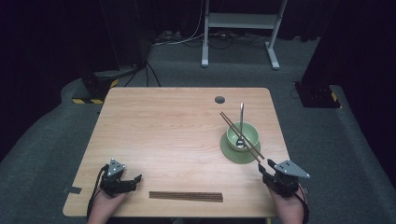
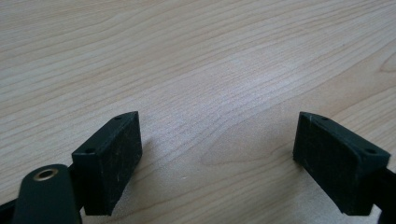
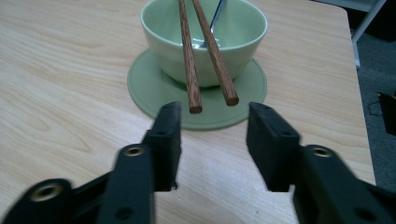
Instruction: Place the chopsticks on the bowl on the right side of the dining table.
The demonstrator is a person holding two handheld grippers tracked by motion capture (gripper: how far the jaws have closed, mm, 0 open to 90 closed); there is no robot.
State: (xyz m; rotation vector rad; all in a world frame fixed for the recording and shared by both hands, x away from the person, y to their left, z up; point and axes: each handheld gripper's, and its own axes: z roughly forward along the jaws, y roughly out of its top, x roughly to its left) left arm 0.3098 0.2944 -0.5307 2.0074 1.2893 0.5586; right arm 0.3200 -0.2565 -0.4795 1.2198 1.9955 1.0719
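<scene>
Right gripper view: I'm hovering my right claw (image 3: 212,135), jaws apart, before the chopsticks (image 3: 205,51) lying across the green bowl (image 3: 243,42), not yet grasped; left claw (image 2: 217,163) gaping, idling over bare tabletop (image 2: 196,60).

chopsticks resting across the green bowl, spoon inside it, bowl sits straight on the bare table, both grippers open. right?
Not quite: the bowl sits on a green saucer, not the bare table; the right gripper view shows it. The chopsticks do rest across the bowl, the spoon is inside, and the left gripper and right gripper are open.

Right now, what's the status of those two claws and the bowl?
Left gripper open, over bare table. Right gripper open, just short of chopsticks lying across bowl. Spoon inside. Nothing blocking.
</scene>
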